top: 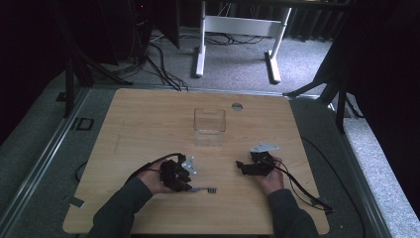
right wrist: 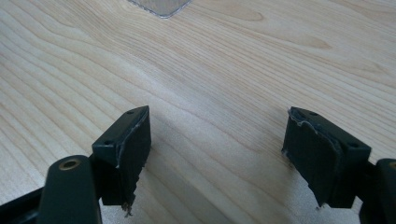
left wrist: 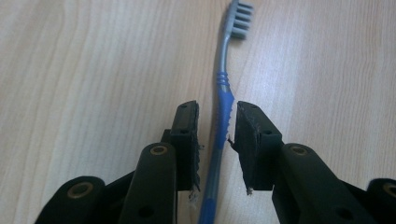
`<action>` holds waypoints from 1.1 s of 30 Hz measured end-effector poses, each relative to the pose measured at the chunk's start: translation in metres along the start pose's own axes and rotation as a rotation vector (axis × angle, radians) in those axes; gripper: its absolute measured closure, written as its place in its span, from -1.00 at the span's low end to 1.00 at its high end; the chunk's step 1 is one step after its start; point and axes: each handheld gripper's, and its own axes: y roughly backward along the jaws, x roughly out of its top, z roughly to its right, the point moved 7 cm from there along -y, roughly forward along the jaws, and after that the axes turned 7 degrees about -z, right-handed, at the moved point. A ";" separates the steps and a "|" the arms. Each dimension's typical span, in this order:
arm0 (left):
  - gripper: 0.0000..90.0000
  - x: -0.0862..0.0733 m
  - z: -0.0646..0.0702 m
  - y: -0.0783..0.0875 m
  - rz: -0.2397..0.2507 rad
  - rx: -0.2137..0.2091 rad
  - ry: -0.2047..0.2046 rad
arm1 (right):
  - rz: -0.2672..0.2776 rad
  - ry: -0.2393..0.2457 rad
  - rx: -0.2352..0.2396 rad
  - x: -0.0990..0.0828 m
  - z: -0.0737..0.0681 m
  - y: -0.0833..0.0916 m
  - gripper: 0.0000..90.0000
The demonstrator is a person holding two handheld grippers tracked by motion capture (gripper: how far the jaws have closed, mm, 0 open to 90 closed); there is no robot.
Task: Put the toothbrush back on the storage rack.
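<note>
A blue and grey toothbrush (left wrist: 224, 88) lies flat on the wooden table (top: 148, 124), with its bristle head pointing away from my left gripper (left wrist: 217, 107). The handle runs between the left jaws; a narrow gap shows at the left pad, and the right pad sits almost against the handle. In the high view the left gripper (top: 190, 187) is low near the front edge, and the toothbrush (top: 205, 189) sticks out to its right. My right gripper (top: 240, 166) rests at the front right, jaws wide apart over bare wood (right wrist: 219, 116), holding nothing.
A clear plastic box (top: 209, 126) stands at the table's middle, behind both grippers; its corner (right wrist: 159, 7) shows in the right gripper view. A small round metal cap (top: 237, 106) sits near the far edge. Cables trail off the table's right side.
</note>
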 end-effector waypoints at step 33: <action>0.71 0.004 0.005 -0.023 -0.180 0.027 -0.100 | 0.000 0.000 0.000 0.000 0.000 0.000 -0.49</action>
